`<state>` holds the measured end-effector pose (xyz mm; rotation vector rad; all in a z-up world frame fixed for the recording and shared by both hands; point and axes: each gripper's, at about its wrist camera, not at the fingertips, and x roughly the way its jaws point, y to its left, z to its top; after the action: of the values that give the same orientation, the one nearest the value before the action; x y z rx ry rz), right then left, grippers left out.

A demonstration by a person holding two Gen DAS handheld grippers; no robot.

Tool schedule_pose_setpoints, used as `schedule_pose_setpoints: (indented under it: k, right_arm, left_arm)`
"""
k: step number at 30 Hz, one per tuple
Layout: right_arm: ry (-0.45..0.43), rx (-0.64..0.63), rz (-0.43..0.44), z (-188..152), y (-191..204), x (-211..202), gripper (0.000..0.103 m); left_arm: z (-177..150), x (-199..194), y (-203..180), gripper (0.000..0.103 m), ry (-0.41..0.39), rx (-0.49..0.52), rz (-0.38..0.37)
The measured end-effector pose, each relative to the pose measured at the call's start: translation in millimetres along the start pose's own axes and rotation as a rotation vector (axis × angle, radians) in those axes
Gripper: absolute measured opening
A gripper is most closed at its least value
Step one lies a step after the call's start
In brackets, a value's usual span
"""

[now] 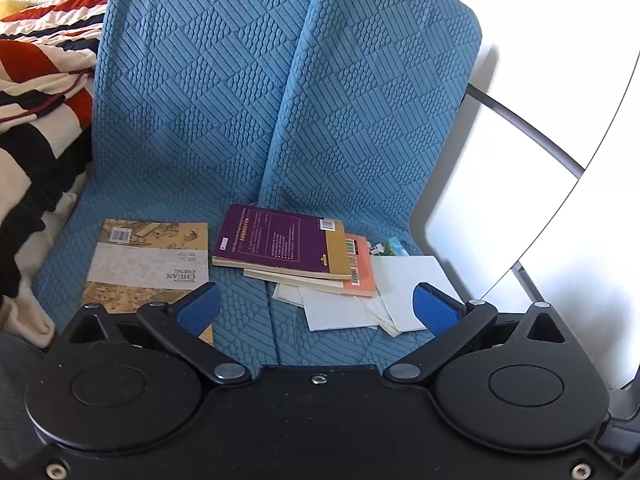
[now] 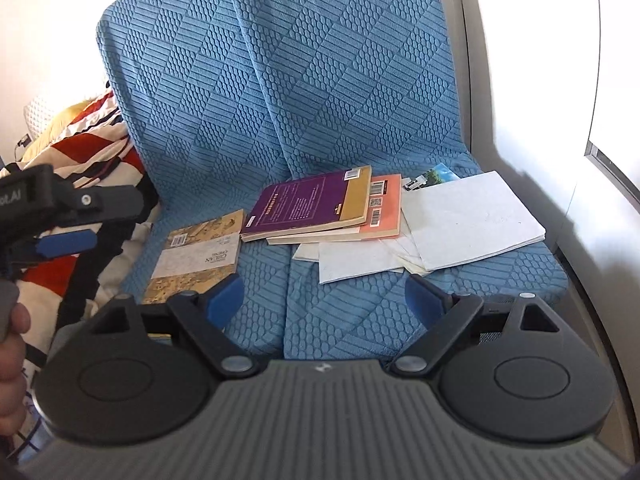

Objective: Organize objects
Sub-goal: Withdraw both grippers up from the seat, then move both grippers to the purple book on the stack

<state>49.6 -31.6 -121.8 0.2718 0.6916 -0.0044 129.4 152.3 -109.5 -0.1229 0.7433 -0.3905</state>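
Books scattered on blue-covered chair seat (image 1: 248, 320), both tongs held wide apart and empty.
Left tongs (image 1: 316, 308) and right tongs (image 2: 326, 300) are hovered above the seat's front edge; tan book (image 1: 148, 264) is seen nearest left, white papers (image 2: 472, 220) right, purple book (image 1: 276, 240) stacked on orange book (image 1: 362, 270) behind; striped blanket (image 1: 36, 92) is seen far left.

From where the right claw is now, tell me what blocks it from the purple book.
Nothing visible does. The right claw is open and empty, and only bare blue cover lies between it and the purple book. That book sits on top of the orange book and loose white papers, uncovered.
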Motion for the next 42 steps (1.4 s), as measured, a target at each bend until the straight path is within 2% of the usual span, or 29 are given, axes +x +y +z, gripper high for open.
schedule_pose_setpoints:
  k: [6,13,24,33,38,42]
  right_arm:
    - [0.001,0.005,-0.032,-16.3,-14.1,19.5,0.089]
    - [0.004,0.05,-0.038,-20.5,-29.4,36.0,0.089]
    - [-0.003,0.082,-0.019,-1.0,-40.6,68.3,0.089]
    - [0.062,0.131,0.003,13.8,-48.6,108.2,0.089]
    - [0.098,0.155,0.006,24.7,-53.0,142.2,0.089]
    - [0.121,0.169,0.01,34.3,-59.2,170.9,0.089]
  left_arm:
    - [-16.4,30.3,-4.8,0.102,0.044,0.021,0.014]
    - [-16.7,49.5,5.7,0.102,0.047,-0.008,0.045]
    - [5.1,91.3,12.3,0.102,0.055,-0.028,0.045]
    - [21.5,142.6,31.8,0.102,0.085,-0.019,0.054]
    - [24.4,174.0,51.6,0.102,0.119,-0.05,0.056]
    - [23.4,195.4,59.9,0.102,0.145,-0.033,0.049]
